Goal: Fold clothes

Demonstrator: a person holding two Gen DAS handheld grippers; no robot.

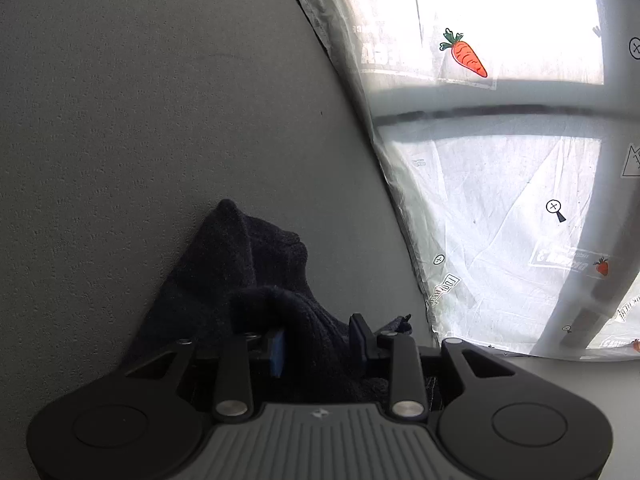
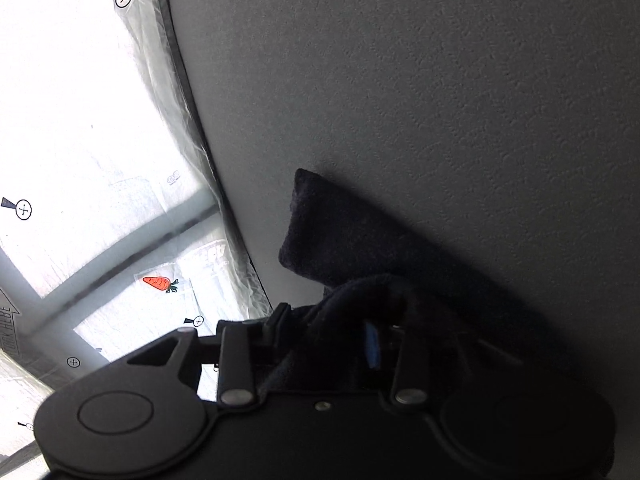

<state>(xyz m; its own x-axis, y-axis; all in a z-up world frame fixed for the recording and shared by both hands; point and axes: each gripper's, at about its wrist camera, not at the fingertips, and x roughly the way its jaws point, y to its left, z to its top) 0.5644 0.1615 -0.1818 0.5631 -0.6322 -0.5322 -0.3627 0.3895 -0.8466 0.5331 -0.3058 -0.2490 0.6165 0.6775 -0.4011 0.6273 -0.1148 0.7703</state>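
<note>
A dark, fuzzy garment (image 1: 240,264) lies bunched on a grey textured surface (image 1: 160,120), with one corner peaking up ahead of the fingers. In the left wrist view a fold of it sits between the jaws of my left gripper (image 1: 318,344). The blue pads (image 1: 278,354) stand apart and do not press on the fold. In the right wrist view the same garment (image 2: 340,232) drapes over and between the jaws of my right gripper (image 2: 324,334). These jaws are also parted, and one blue pad (image 2: 372,348) shows beside the cloth. Fabric hides part of the right finger.
A white crinkled sheet (image 1: 500,200) printed with carrots and small symbols borders the grey surface, on the right in the left wrist view. The same sheet (image 2: 80,120) lies on the left in the right wrist view. Bright light and dark shadow bands cross it.
</note>
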